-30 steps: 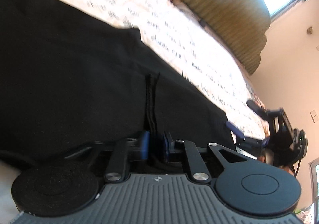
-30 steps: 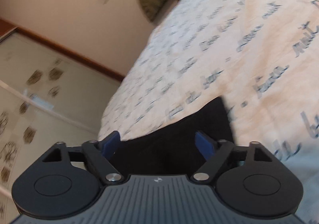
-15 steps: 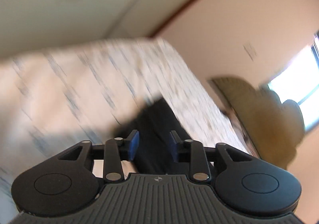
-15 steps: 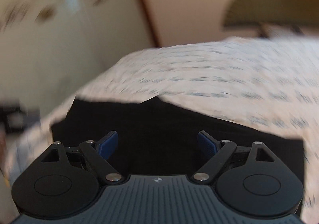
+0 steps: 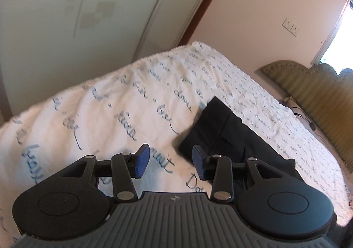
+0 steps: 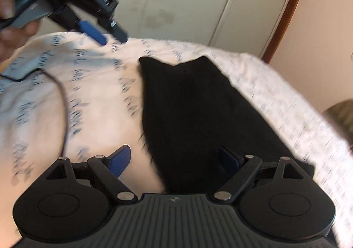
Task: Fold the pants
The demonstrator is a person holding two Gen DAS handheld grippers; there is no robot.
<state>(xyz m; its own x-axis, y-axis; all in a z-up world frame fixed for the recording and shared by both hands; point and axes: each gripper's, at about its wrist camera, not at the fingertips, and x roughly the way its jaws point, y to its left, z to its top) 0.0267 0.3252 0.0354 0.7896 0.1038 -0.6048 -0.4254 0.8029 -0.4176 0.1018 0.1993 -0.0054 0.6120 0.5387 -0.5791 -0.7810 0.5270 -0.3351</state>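
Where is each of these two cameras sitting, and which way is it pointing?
Left wrist view: sits on the left tongs, looking along their open blue pads across the bedspread at the black pants.
Right wrist view: sits on the right tongs, open over the pants; the person's hand shows holding the left tongs.
Both share the pants, bedspread and wardrobe doors.

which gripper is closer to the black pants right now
Right. The right gripper hangs open directly over the pants; the left gripper is open, raised over bare bedspread beside them.
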